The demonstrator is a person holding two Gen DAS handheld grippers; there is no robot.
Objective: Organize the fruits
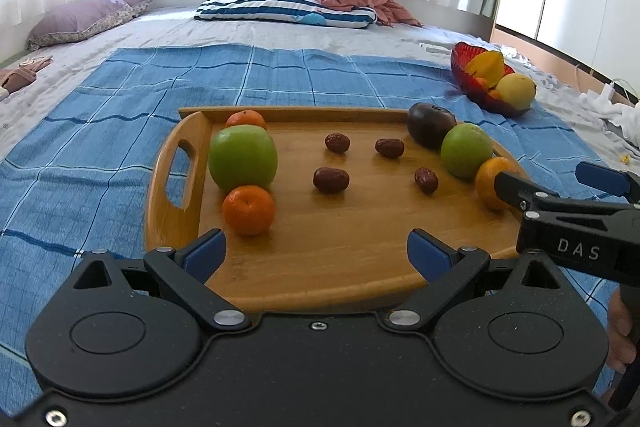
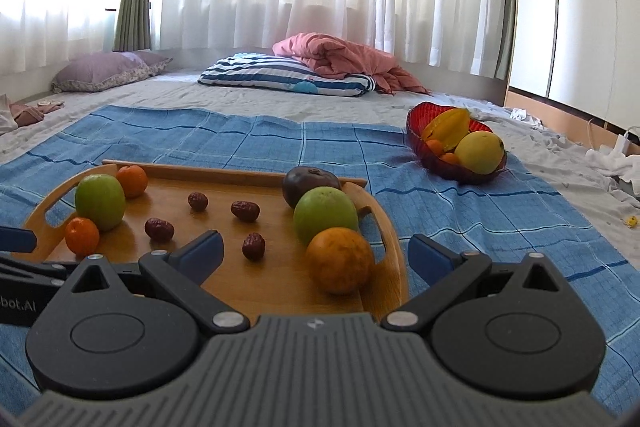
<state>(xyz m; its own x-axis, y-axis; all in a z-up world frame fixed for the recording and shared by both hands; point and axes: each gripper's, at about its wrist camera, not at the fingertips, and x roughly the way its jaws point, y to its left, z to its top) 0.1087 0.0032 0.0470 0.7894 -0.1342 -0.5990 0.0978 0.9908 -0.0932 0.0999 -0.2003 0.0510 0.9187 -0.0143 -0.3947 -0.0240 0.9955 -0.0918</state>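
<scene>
Wooden tray [image 1: 256, 291] on the bed holds apples, oranges, dates. Left tool [image 1: 316, 251] and right tool [image 2: 316, 251] both released, empty.

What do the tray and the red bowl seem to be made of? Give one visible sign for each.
Tray: looks like wood or bamboo with a smooth, slightly glossy finish; grain lines run along it and the fruit casts faint reflections.
Red bowl: probably glass or clear plastic; it is translucent red with a ribbed, shiny wall. Which of the two cannot be told.
</scene>
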